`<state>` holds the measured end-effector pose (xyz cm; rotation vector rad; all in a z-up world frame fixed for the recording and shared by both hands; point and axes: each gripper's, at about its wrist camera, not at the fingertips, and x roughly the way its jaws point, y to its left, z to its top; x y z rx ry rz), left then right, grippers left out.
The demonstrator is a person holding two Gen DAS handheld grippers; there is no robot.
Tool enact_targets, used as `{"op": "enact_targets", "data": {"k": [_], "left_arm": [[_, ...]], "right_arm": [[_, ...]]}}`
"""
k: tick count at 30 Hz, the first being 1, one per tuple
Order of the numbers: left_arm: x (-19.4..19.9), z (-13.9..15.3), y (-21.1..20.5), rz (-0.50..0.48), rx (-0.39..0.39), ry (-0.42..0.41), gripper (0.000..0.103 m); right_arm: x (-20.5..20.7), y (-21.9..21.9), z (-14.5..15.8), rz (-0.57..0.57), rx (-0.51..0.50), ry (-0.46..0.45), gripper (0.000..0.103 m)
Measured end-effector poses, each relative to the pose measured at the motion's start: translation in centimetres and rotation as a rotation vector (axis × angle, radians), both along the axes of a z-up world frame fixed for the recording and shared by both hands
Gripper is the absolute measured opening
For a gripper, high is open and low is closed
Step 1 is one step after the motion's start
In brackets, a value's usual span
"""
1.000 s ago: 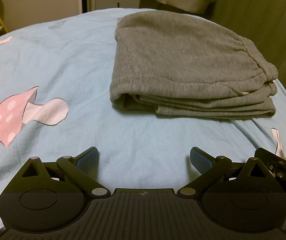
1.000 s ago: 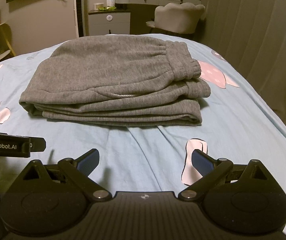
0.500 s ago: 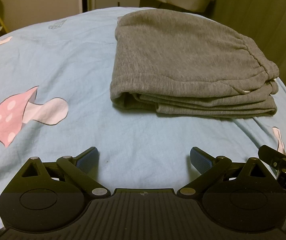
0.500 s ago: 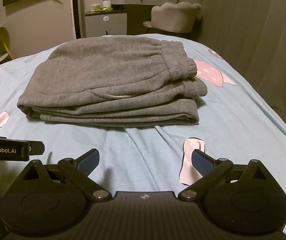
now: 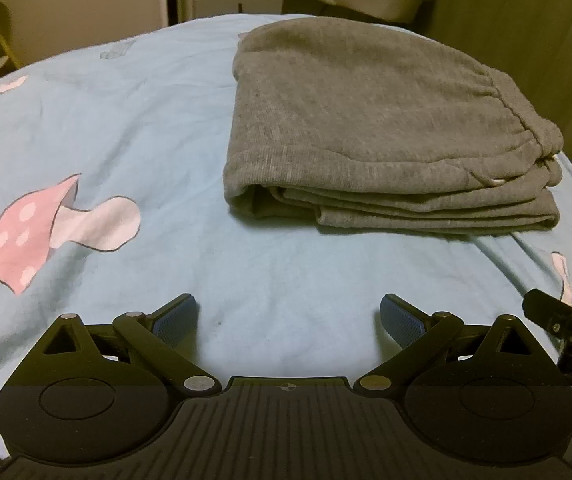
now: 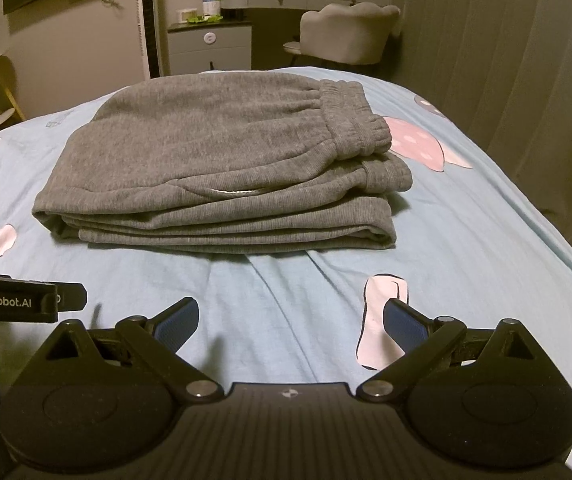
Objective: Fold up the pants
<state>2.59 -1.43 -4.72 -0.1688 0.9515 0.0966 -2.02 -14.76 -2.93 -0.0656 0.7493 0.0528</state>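
Left gripper and right gripper hover side by side (jaws spread, empty).

Fuzzy knit grey pants, smooth matt cotton bedsheet

pants | grey, soft, thick | folded up into a flat stack of layers | waistband on the right side | laid on the blue bed sheet

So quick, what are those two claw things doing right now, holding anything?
Left gripper: open, holding nothing.
Right gripper: open, holding nothing.
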Motion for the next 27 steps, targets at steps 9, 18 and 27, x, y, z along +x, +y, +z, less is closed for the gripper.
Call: {"op": "enact_targets", "data": {"k": [9,18,27], "left_arm": [[0.07,0.11,-0.10,-0.002,0.007,0.003,0.101],[0.17,0.26,0.09,-0.007,-0.002,0.003,0.101],[0.26,0.56,0.61,0.003,-0.050,-0.013,0.101]], "right_arm": [[-0.02,-0.02,0.01,0.000,0.000,0.000,0.099],[0.00,-0.02,-0.03,0.000,-0.001,0.001,0.099],[-0.03,-0.17,-0.14,-0.006,0.005,0.003,0.099]]}}
